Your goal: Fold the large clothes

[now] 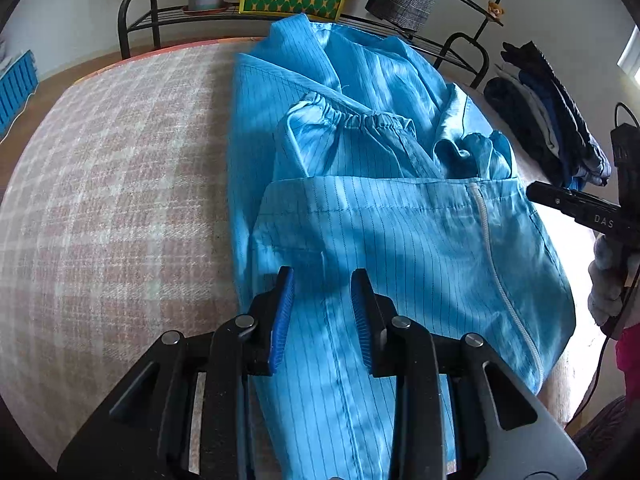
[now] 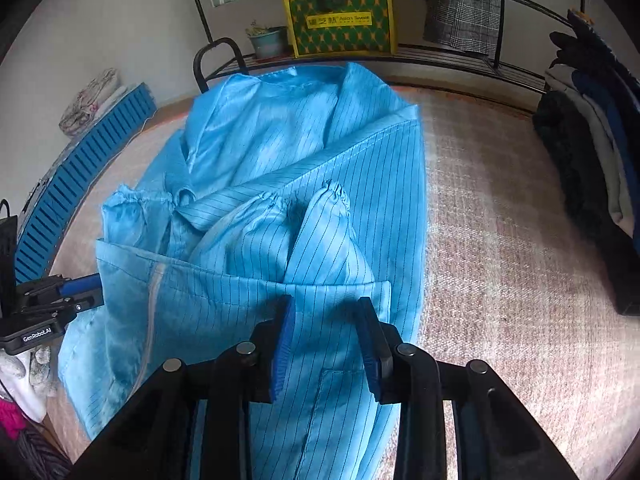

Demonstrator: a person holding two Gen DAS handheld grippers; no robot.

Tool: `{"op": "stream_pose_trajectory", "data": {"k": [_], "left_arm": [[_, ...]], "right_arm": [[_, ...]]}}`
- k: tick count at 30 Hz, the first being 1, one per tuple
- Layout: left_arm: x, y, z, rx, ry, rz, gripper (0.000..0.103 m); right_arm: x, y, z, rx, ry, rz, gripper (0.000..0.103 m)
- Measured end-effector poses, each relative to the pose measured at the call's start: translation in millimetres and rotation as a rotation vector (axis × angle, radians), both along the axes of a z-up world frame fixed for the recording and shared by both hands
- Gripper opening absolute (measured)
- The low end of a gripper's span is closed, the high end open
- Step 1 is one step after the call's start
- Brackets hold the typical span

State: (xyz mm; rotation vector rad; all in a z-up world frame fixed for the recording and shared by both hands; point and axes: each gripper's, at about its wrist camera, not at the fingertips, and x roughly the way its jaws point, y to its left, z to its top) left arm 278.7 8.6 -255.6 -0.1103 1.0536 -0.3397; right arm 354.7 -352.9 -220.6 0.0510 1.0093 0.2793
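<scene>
Between the parted blue pads of the left gripper point(image 1: 322, 280) and of the right gripper point(image 2: 326, 308), nothing is clamped; both hover over the folded hem of a blue pinstriped lab coat point(image 1: 400, 232) lying on the plaid tablecloth point(image 1: 120, 184), cuffs tucked inward

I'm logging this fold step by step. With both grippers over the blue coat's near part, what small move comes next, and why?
Probably lower both and pinch: the left gripper and right gripper stand open over the folded-up hem of the blue coat.
</scene>
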Motion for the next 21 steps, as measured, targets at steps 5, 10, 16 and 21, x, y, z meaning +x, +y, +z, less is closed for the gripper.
{"op": "stream_pose_trajectory", "data": {"k": [5, 10, 16, 21], "left_arm": [[-38.4, 45.9, 1.7, -0.104, 0.051, 0.105, 0.057], [-43.3, 72.1, -19.5, -0.266, 0.211, 0.164, 0.057], [-42.2, 73.6, -27.4, -0.39, 0.255, 0.192, 0.056], [-27.3, 54.9, -29.0, -0.323, 0.245, 0.172, 0.009]], "right_arm": [[-55.2, -44.5, 17.2, 0.087, -0.012, -0.026, 0.063], [-92.6, -79.1, -13.5, 0.271, 0.1, -0.076, 0.063], [-97.2, -74.2, -42.4, 0.446, 0.175, -0.058, 0.057], [-93.8, -51.9, -46.4, 0.427, 0.177, -0.04, 0.034]]}}
